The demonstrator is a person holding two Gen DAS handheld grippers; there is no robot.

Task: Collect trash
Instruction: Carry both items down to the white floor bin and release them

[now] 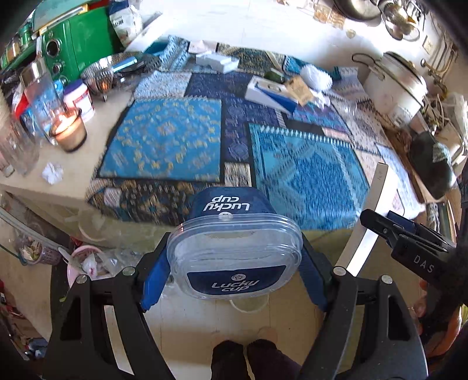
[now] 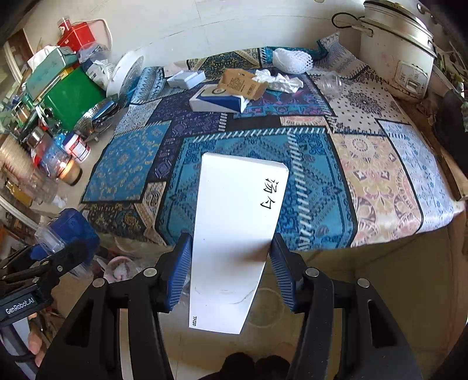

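A table [image 2: 380,181] draped in a blue patchwork cloth [image 2: 181,122] stands against a pale wall [image 2: 204,26], daylight falling on the cream tiled floor [image 2: 365,292]; a candle [image 1: 68,133] burns at its edge.

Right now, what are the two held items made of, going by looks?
Lucky cup container in the left gripper: likely thin clear plastic, glossy; the lid is see-through with highlights, and a blue printed label wraps it.
White box in the right gripper: probably matte paperboard; flat faces, crisp folded edges, black print.
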